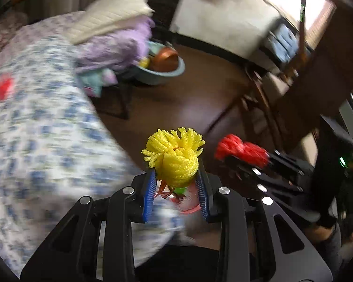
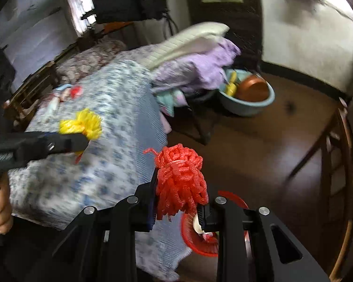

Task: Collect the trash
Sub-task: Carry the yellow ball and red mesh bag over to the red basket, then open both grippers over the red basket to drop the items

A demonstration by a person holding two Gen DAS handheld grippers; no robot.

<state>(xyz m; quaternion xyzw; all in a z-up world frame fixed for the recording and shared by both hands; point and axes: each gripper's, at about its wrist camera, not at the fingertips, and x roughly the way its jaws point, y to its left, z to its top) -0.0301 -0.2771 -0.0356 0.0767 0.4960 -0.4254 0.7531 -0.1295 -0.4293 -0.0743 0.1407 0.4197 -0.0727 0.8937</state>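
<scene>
Left gripper (image 1: 177, 178) has its jaws pinching a yellow foam-net wad (image 1: 175, 157), and the right gripper (image 2: 178, 198) clamps a red foam-net wad (image 2: 181, 178). Both hang off the edge of the blue-flowered bed (image 2: 120, 108), above a red plastic basket (image 2: 195, 237) on the floor.

A blue basin (image 2: 247, 108) holding a copper bowl (image 2: 254, 90) sits on the floor.

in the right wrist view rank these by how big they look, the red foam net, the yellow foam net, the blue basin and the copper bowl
1. Red foam net, though it sits nearest the lens in the right gripper, which inflates it.
2. Blue basin.
3. Yellow foam net and copper bowl: too alike to rank.
</scene>
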